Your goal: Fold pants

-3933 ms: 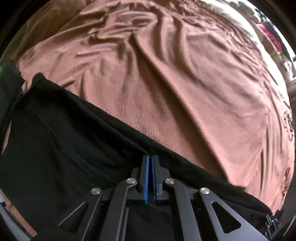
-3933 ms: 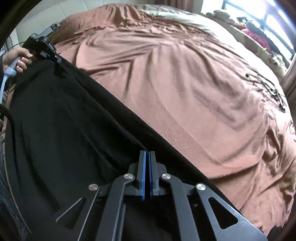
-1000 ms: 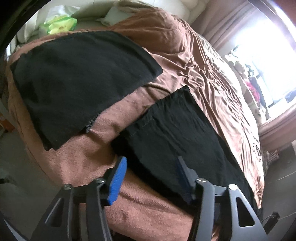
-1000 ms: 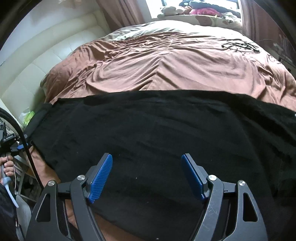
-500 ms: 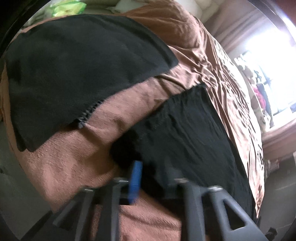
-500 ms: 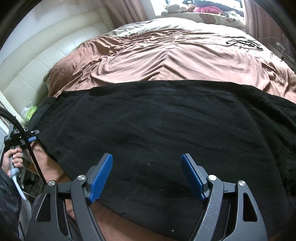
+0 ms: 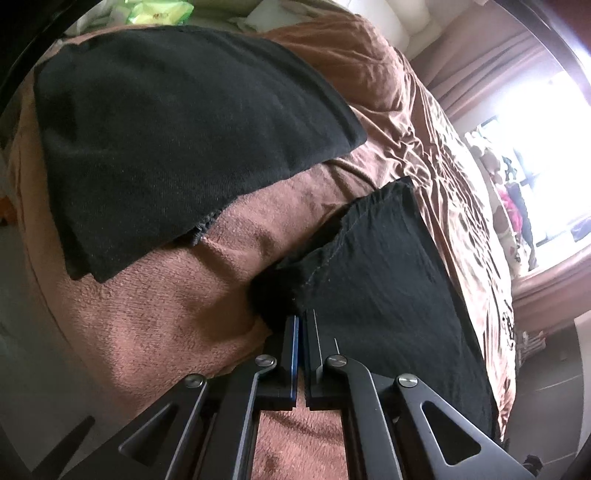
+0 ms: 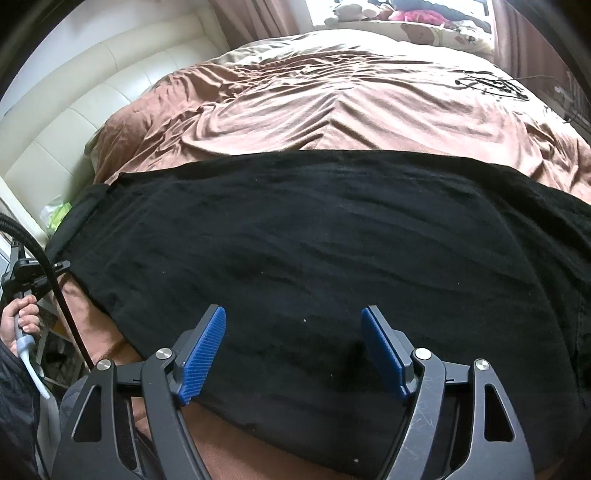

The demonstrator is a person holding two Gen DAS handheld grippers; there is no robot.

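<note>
Black pants (image 7: 388, 277) lie folded lengthwise along the near edge of a bed under a brown cover (image 7: 166, 295). My left gripper (image 7: 301, 321) is shut on the near corner of their hem end, and the cloth bunches up just in front of the tips. In the right wrist view the same pants (image 8: 332, 240) stretch flat from left to right. My right gripper (image 8: 293, 332) hovers over their near half, open, with nothing pinched between its blue pads (image 8: 203, 354). The left gripper (image 8: 33, 277) and the hand (image 8: 22, 314) holding it show at the far left.
Another black garment (image 7: 166, 129) lies folded on the bed corner beyond the pants' end. A green packet (image 7: 159, 11) and a cream padded headboard (image 8: 74, 110) are behind it. A thin black cable (image 8: 491, 85) lies on the far side of the cover. The floor (image 7: 22, 332) drops off at left.
My left gripper dropped onto the hem corner of the pants and its jaws went from wide apart to shut on the cloth. The right gripper stayed open over the pants.
</note>
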